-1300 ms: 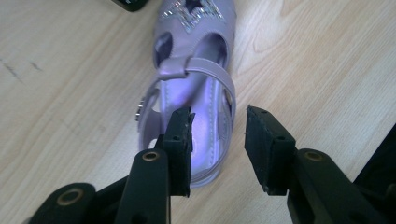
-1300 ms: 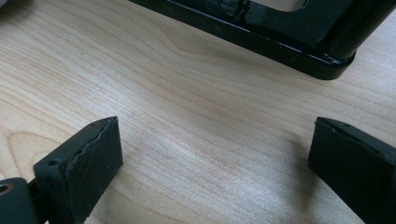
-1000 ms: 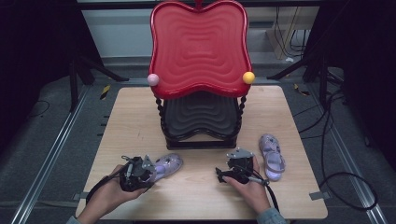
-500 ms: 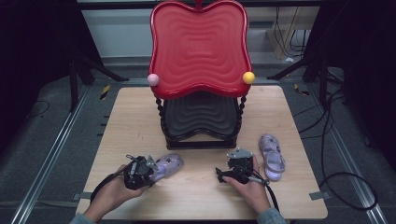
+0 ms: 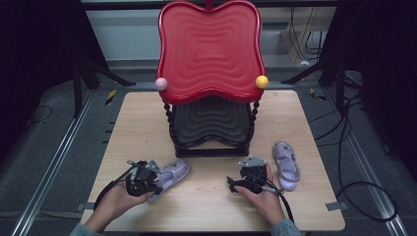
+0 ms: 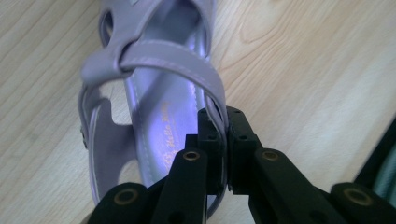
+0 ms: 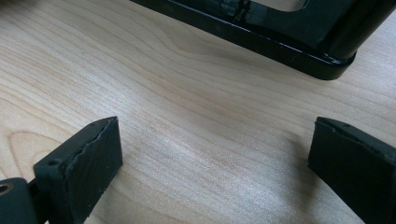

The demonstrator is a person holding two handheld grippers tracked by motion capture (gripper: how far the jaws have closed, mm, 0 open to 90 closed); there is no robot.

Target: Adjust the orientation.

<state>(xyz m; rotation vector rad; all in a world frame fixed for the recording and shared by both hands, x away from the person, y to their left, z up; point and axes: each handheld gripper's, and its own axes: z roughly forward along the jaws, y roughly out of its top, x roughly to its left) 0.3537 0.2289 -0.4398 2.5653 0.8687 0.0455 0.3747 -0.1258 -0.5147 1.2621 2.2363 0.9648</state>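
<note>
The left claw (image 6: 223, 140) has just closed on the strap of the lilac plastic sandal (image 5: 169, 178) lying on the wooden table (image 5: 142, 123). The right claw (image 7: 212, 163) is released, and the lifting is not yet done.

Lilac strappy sandal (image 6: 154, 93), flat on the wooden table (side strap pinched in the jaws), near its front-left edge

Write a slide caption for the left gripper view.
Left tool pinching the side strap of a lilac sandal lying on the wooden table.
</note>
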